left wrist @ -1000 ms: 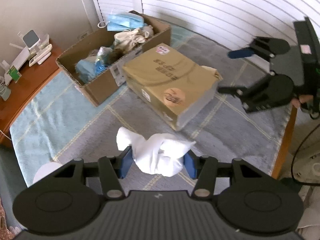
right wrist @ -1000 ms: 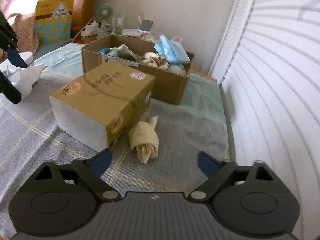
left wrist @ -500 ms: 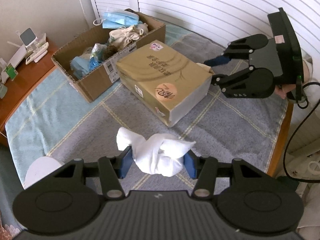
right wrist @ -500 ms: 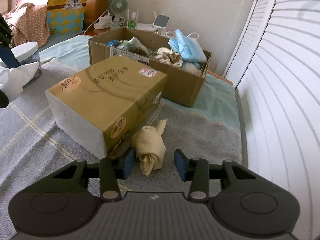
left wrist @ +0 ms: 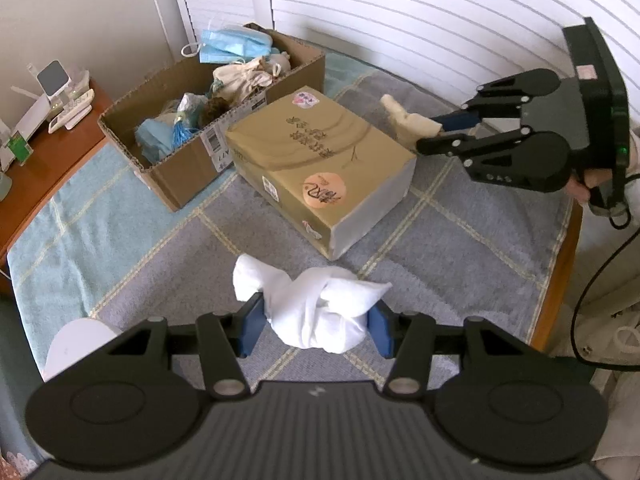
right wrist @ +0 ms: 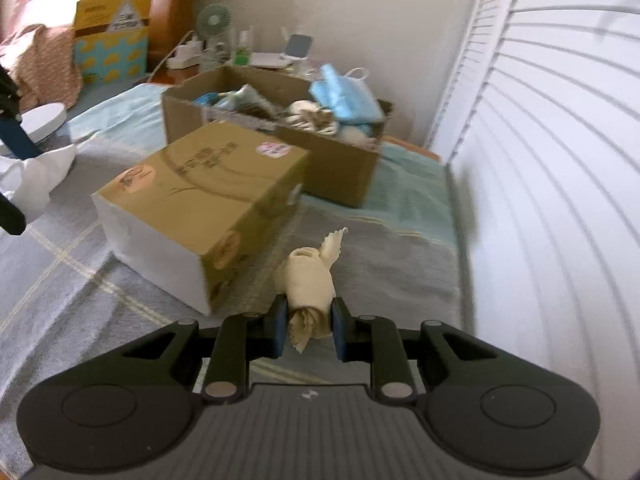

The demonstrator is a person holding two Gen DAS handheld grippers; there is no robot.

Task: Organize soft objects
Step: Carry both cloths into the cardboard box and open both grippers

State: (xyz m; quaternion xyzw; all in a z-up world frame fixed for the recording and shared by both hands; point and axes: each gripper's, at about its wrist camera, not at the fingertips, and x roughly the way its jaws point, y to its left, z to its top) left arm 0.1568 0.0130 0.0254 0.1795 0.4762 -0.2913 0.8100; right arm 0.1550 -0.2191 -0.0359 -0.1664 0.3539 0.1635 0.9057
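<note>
The table (left wrist: 472,248), covered with a grey and pale-blue checked cloth (left wrist: 132,240), filled the centre of both views. White louvred shutters (left wrist: 420,20) ran along the top of the left wrist view and down the right side of the right wrist view.

An open cardboard box (left wrist: 188,172) stood in the upper left of the left wrist view, holding blue face masks (left wrist: 234,42) and assorted soft items (some cream-coloured cloth among them). A sealed tan package (left wrist: 320,152) with white ends lay just beside it, at frame centre.

The left gripper (left wrist: 316,322) occupied the bottom of its own view, its blue pads pressed against both sides of a knotted white cloth bundle (left wrist: 312,308). The bundle sat low in the frame, in front of the tan package.

The right gripper (right wrist: 307,330) sat at bottom centre of its own view. Its jaws had just closed, and the pads were clamped on a rolled beige cloth (right wrist: 310,280), to the right of the tan package. In the left wrist view the same roll projected from that gripper at upper right, behind the package.

A white-lidded jar (right wrist: 44,122) stood at the left edge of the right wrist view. Small items, a desk fan (right wrist: 214,24) included, sat on a wooden side table (left wrist: 40,164).
</note>
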